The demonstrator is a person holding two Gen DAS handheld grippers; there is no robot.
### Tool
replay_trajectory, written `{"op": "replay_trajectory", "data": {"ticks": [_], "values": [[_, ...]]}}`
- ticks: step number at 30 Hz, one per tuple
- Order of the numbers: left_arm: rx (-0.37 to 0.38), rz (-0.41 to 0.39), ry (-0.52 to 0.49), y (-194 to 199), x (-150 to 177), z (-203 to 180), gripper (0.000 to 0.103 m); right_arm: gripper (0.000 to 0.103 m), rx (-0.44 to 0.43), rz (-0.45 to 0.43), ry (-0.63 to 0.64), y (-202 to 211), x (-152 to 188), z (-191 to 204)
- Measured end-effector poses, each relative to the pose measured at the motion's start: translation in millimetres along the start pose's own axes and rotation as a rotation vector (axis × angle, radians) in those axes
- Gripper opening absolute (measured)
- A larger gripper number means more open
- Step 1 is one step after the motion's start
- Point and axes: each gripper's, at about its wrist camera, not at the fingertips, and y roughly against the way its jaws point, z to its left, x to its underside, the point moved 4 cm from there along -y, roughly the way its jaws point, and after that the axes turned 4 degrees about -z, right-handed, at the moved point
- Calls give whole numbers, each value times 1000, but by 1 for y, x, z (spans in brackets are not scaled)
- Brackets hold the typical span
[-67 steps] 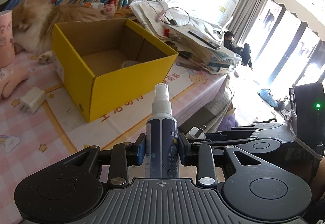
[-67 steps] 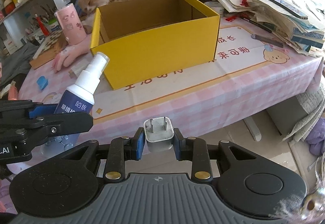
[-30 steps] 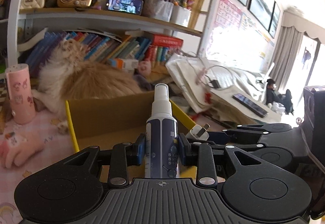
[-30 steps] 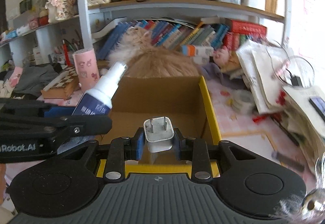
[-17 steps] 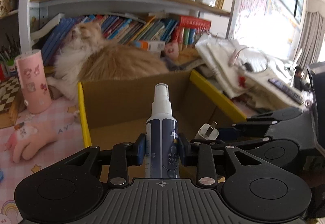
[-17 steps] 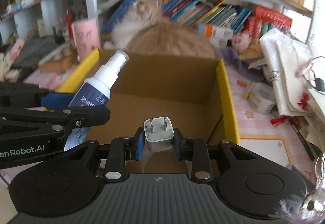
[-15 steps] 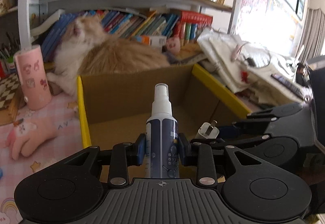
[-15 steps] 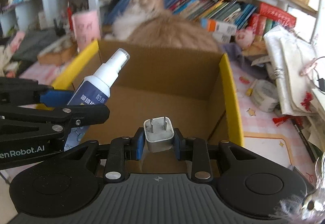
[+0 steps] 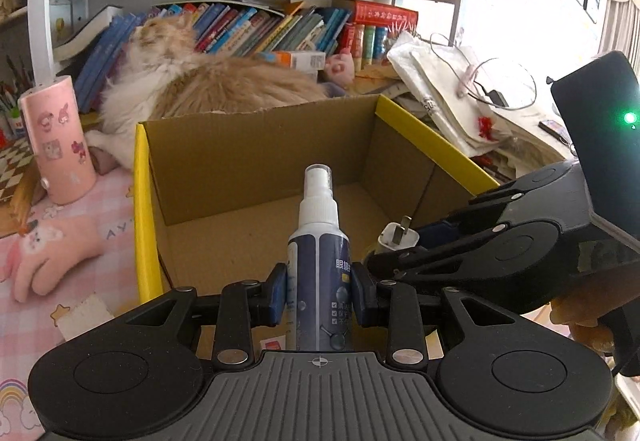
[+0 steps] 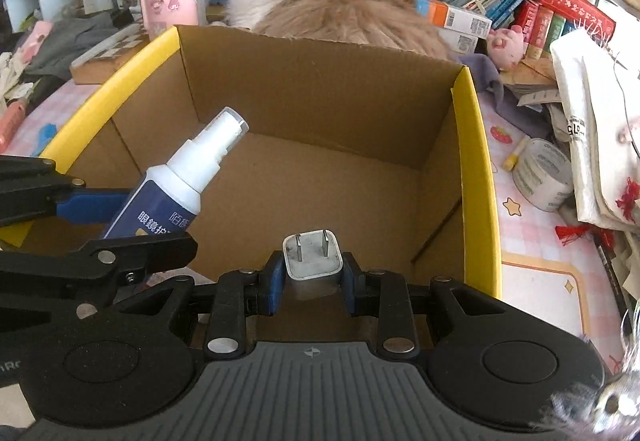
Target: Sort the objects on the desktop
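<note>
My left gripper [image 9: 319, 293] is shut on a navy and white spray bottle [image 9: 319, 273], held upright with its nozzle up. The right gripper [image 10: 312, 277] is shut on a white plug adapter [image 10: 313, 253], prongs pointing away. Both hang over the open yellow cardboard box [image 9: 256, 169], whose brown floor looks bare. In the left wrist view the right gripper [image 9: 394, 243] sits just right of the bottle, with the adapter [image 9: 396, 237] showing. In the right wrist view the bottle [image 10: 176, 185] leans in from the left above the box [image 10: 476, 161].
A fluffy cat [image 9: 208, 81] lies right behind the box, before a bookshelf. A pink cylinder [image 9: 58, 139] and a pink plush toy [image 9: 52, 253] stand left of it. Piled papers and bags [image 9: 452, 89] and a tape roll [image 10: 540, 177] lie to the right.
Both grippers have come forward and sunk over the box and tilted downward, so its inside now fills the views. Their holds on the bottle and the adapter are unchanged.
</note>
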Motion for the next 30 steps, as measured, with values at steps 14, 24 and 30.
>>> {"op": "replay_trajectory", "data": {"ticks": [14, 24, 30], "values": [[39, -81, 19, 19, -2, -4, 33, 27, -28, -18, -7, 4, -4, 1], [42, -161, 27, 48, -16, -2, 45, 32, -32, -98, -68, 33, -14, 3], [29, -188, 38, 70, -21, 1, 57, 35, -30, -152, -74, 56, -17, 12]]}}
